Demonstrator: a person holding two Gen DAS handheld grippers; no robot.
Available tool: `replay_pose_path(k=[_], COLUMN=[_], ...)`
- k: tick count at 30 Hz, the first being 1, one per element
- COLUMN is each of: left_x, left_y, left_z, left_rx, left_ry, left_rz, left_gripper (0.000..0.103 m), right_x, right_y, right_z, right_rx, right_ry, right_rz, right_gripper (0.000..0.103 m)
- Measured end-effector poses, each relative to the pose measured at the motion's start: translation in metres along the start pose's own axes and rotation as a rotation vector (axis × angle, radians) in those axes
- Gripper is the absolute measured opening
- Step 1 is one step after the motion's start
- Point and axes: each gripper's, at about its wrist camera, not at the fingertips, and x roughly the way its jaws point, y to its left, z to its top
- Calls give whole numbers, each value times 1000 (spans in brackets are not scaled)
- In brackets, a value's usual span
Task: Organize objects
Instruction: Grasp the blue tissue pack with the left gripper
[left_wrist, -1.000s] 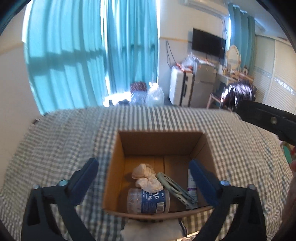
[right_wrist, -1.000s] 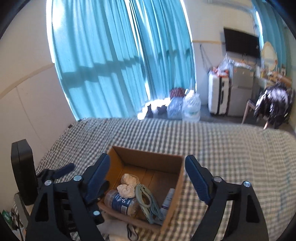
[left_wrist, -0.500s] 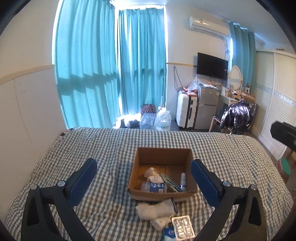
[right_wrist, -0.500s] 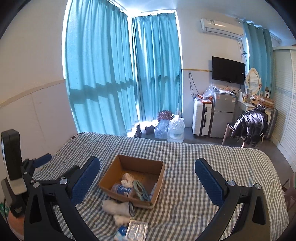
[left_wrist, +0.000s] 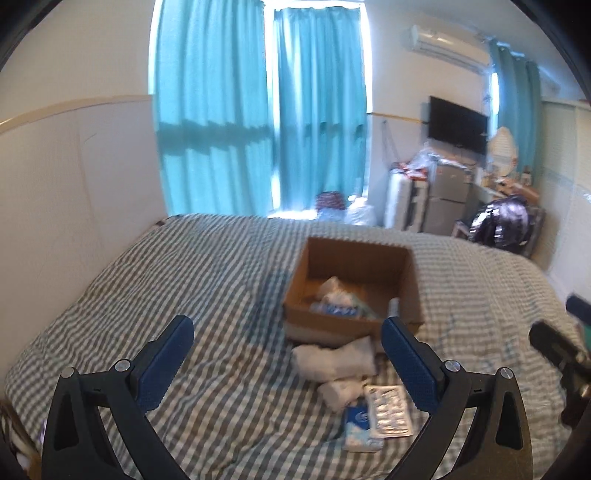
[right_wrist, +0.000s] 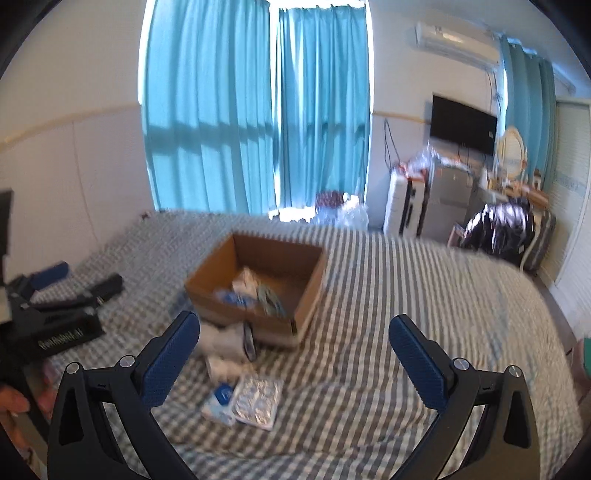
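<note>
An open cardboard box (left_wrist: 354, 295) (right_wrist: 258, 284) sits on the checked bedspread (left_wrist: 207, 295) and holds a bottle, white cloth and other small items. In front of it lie rolled white cloths (left_wrist: 334, 360) (right_wrist: 225, 341), a silver blister pack (left_wrist: 389, 410) (right_wrist: 256, 400) and a blue and white packet (left_wrist: 360, 424) (right_wrist: 219, 400). My left gripper (left_wrist: 286, 354) hangs open, back from the box, nothing between its blue pads. My right gripper (right_wrist: 293, 350) is wide open and empty, with the loose items lying below its left finger. The left gripper (right_wrist: 55, 314) shows at the right wrist view's left edge.
The bed runs to a white wall (left_wrist: 74, 166) on the left. Teal curtains (left_wrist: 258, 110) hang behind. Bags, a suitcase (right_wrist: 400, 206), a small fridge and a chair with a dark jacket (right_wrist: 506, 225) stand on the floor beyond the bed. Checked cover lies bare right of the box.
Both grippers have pulled back from over the box, so the box now looks smaller and the loose items in front of it have come into view. The right jaws have widened.
</note>
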Motion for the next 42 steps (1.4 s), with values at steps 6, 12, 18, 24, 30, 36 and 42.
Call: replay_pose_path(k=[6, 12, 18, 24, 30, 36, 42], left_x=[51, 90, 97, 101, 122, 127, 115], left_y=[-9, -24, -52, -75, -79, -78, -69], left_z=[-66, -112, -143, -157, -163, -161, -155], left_rx=[-12, -1, 99, 194, 192, 163, 175], left_ry=[113, 239, 292, 298, 371, 396, 396], left_rz=[48, -12, -80, -148, -261, -374, -336], left_gripper=[103, 103, 103, 103, 97, 57, 54], right_x=[68, 104, 130, 140, 146, 148, 146], right_y=[-28, -34, -29, -24, -18, -17, -17], right_z=[-53, -71, -87, -92, -96, -98, -99], right_rx=[94, 147, 154, 150, 143, 140, 136], right_ry=[139, 216, 300, 332, 353, 364, 367], right_rz=[3, -23, -53, -83, -112, -130, -130], right_gripper=[103, 103, 103, 103, 103, 103, 103])
